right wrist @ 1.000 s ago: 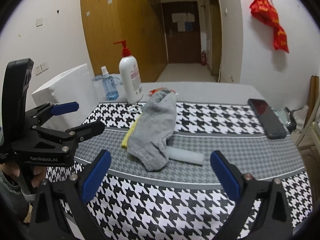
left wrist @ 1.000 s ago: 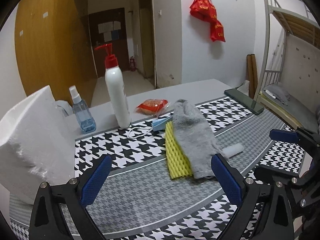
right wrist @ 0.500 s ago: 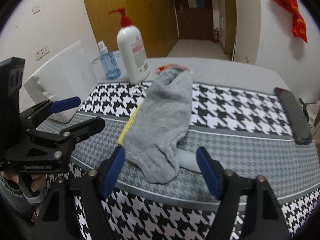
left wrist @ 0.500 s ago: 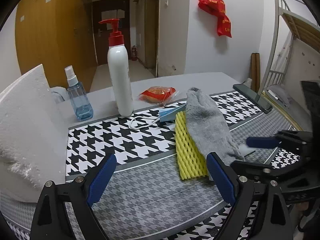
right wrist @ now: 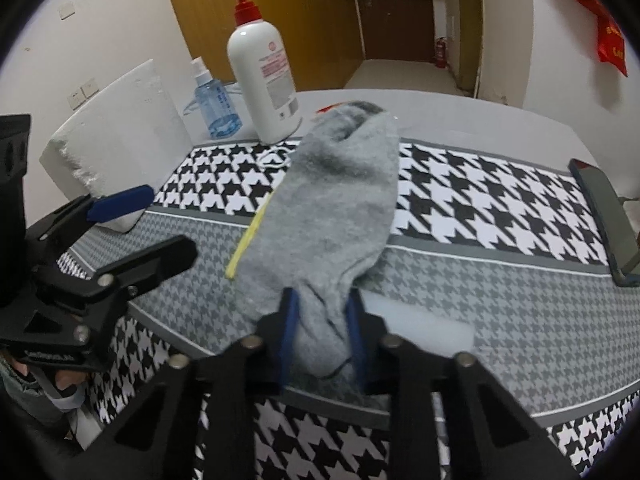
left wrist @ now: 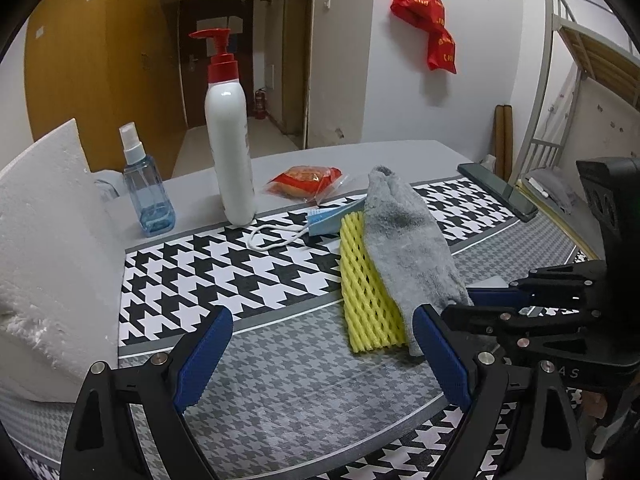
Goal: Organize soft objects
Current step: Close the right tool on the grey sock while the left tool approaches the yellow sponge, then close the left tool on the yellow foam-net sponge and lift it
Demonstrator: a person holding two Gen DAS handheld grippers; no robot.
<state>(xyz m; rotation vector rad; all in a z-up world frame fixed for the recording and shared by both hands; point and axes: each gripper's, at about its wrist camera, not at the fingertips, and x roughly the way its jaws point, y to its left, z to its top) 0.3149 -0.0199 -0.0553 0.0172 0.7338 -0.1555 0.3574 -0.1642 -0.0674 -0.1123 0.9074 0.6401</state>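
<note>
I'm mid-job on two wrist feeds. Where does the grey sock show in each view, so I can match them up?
Left wrist: the grey sock lies right of centre, over the yellow foam net, its near end by the right gripper.
Right wrist: the sock runs down the centre, its near end pinched between the right gripper's blue pads.
Shared landmark: the white pump bottle, behind the sock.

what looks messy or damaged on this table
The grey sock lies draped across the yellow foam net and a white foam tube, heaped rather than sorted. The white foam block at the left has a crumbled, broken lower edge.
</note>
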